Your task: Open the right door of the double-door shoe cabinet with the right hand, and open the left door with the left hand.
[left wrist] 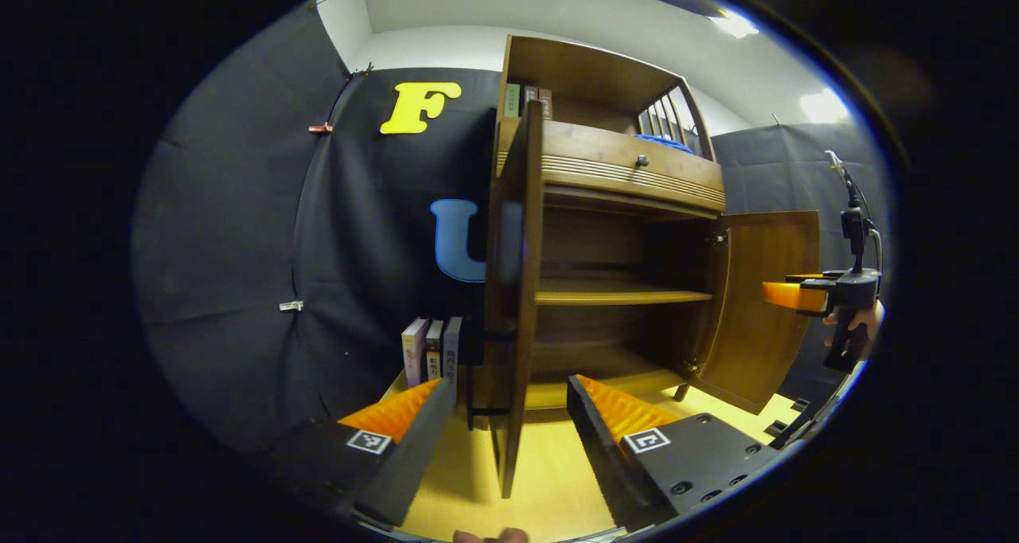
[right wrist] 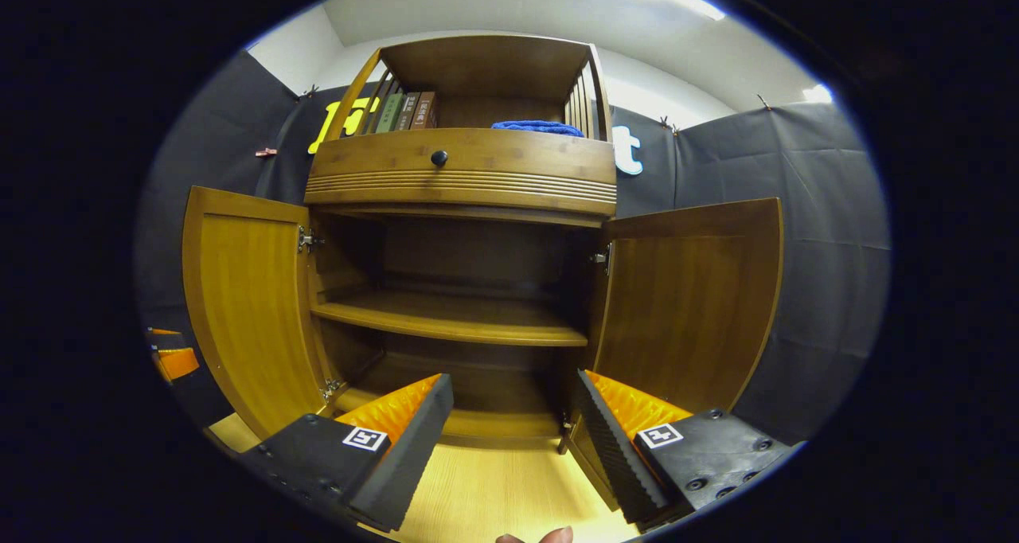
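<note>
The wooden shoe cabinet [right wrist: 462, 177] stands with both doors swung wide. In the right gripper view the left door [right wrist: 247, 312] and right door [right wrist: 692, 312] flank a bare inner shelf [right wrist: 454, 320]. My right gripper [right wrist: 509, 423] is open in front of the cabinet, touching neither door. In the left gripper view the left door [left wrist: 513, 288] shows edge-on, its edge lined up between the spread fingers of my open left gripper [left wrist: 501, 416], which do not press on it. The right door [left wrist: 764, 304] stands open, with the right gripper [left wrist: 796, 294] and a hand [left wrist: 856, 328] beside it.
A drawer with a dark knob [right wrist: 439, 158] sits above the doors. Books [right wrist: 406, 111] and a blue cloth [right wrist: 537, 127] lie on the top shelf. More books [left wrist: 430, 352] stand on the floor left of the cabinet. The floor [right wrist: 493, 487] is pale wood.
</note>
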{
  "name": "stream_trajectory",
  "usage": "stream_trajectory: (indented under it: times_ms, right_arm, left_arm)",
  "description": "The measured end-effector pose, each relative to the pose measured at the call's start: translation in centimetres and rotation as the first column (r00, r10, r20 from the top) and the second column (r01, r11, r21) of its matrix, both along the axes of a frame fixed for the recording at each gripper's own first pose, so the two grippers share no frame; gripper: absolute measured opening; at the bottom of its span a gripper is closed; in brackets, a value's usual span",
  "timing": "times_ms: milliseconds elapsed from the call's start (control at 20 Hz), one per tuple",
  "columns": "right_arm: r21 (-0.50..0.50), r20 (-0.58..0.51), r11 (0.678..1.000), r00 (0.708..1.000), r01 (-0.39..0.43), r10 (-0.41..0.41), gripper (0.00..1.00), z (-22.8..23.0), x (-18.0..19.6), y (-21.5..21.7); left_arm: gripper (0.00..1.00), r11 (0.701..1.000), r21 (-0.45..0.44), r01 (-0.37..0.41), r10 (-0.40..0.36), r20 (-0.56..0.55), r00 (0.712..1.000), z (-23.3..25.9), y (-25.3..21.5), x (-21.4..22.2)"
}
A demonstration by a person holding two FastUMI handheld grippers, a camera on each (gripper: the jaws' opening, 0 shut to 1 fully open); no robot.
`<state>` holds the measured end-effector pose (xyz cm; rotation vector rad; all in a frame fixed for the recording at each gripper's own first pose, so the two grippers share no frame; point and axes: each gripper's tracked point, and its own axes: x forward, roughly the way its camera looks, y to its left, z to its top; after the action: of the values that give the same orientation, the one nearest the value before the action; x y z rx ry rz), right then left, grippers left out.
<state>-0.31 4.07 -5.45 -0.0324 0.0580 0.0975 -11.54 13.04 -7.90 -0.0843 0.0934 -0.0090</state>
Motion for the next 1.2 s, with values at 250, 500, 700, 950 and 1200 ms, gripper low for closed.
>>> stream_trajectory:
  times_ms: [250,500,700,950,1200]
  right_arm:
    - [0.015,0.025,0.998,0.998,-0.059,0.058,0.98,0.7,-1.5,-2.4]
    - [0.026,0.05,0.994,0.993,-0.106,0.104,0.98,2.1,-4.0,-6.1]
    - [0.029,0.054,0.996,0.995,-0.09,0.088,0.98,2.1,-5.9,-8.6]
    - [0.036,0.076,0.999,0.997,-0.031,0.028,0.98,3.1,-7.9,-10.1]
    - [0.033,0.065,0.999,0.997,-0.03,0.028,0.98,2.8,-9.8,-9.0]
  left_arm:
    - [0.95,1.0,-0.024,-0.018,0.019,0.039,0.999,2.8,-5.2,-1.3]
    - [0.95,0.997,0.03,-0.067,0.066,0.011,0.998,3.7,-10.5,-3.4]
    - [0.94,0.999,0.039,-0.03,0.03,-0.004,1.0,3.7,-14.5,-5.1]
    - [0.94,0.999,0.014,0.031,-0.031,-0.005,0.999,3.9,-15.8,-6.2]
    - [0.95,1.0,0.011,-0.006,0.006,-0.018,1.0,3.3,-14.1,-6.9]
